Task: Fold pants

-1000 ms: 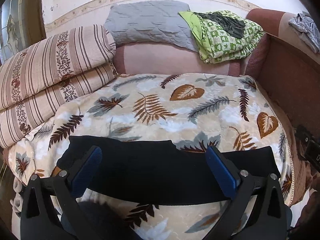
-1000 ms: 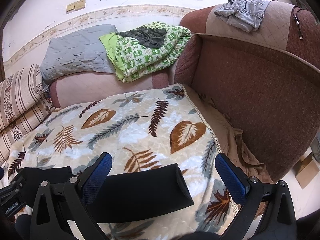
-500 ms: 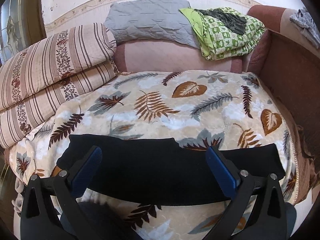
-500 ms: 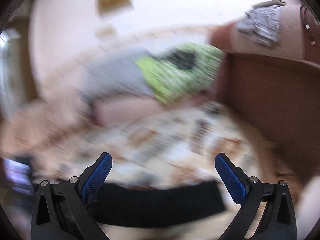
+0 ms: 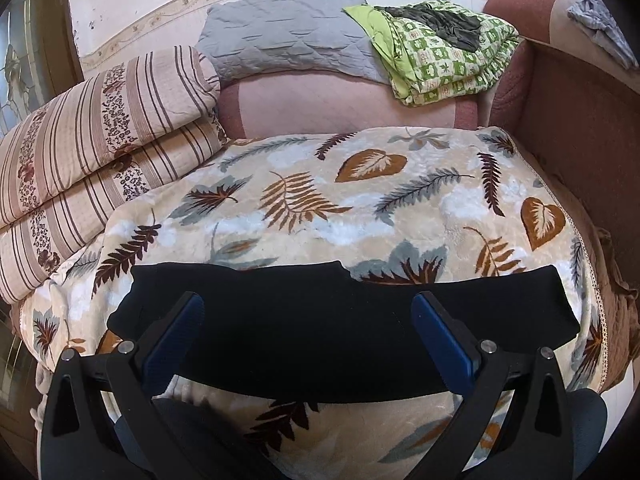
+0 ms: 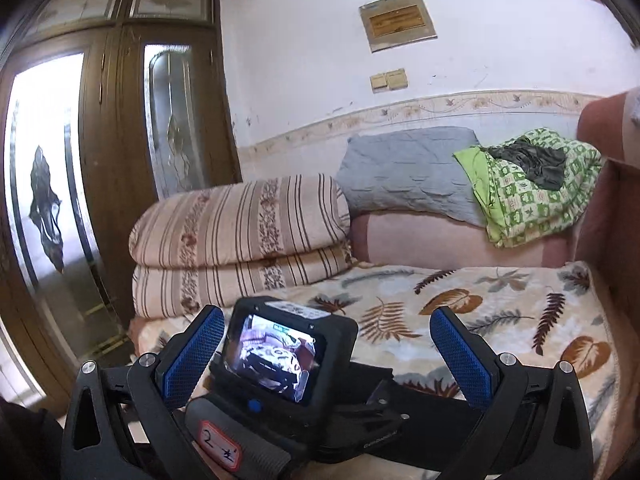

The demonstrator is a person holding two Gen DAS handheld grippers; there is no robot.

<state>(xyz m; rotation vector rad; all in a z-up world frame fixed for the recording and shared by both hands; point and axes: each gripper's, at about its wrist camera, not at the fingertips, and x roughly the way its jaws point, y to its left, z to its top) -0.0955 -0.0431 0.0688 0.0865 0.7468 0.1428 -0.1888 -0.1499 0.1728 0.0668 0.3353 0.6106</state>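
Observation:
Black pants [image 5: 312, 332] lie folded into a long flat band across the near edge of the leaf-print blanket [image 5: 320, 204]. My left gripper [image 5: 308, 320] hovers just above them, open, its blue pads wide apart and holding nothing. In the right wrist view my right gripper [image 6: 328, 336] is open and empty, raised and turned leftward. Between its fingers I see the back of the left gripper's camera unit [image 6: 280, 356] with its lit screen. A strip of the black pants [image 6: 432, 408] shows beyond that unit on the blanket [image 6: 500, 312].
Striped folded quilts [image 5: 92, 152] are stacked at the left. A grey pillow [image 5: 288, 36] and a green checked blanket [image 5: 440, 60] rest on the pink sofa back. The brown sofa arm [image 5: 580, 132] walls the right side. Wooden glass doors [image 6: 120, 168] stand at far left.
My right gripper has swung up and to the left, away from the pants' right end, and now looks toward the doors and the left gripper. The left gripper has barely moved.

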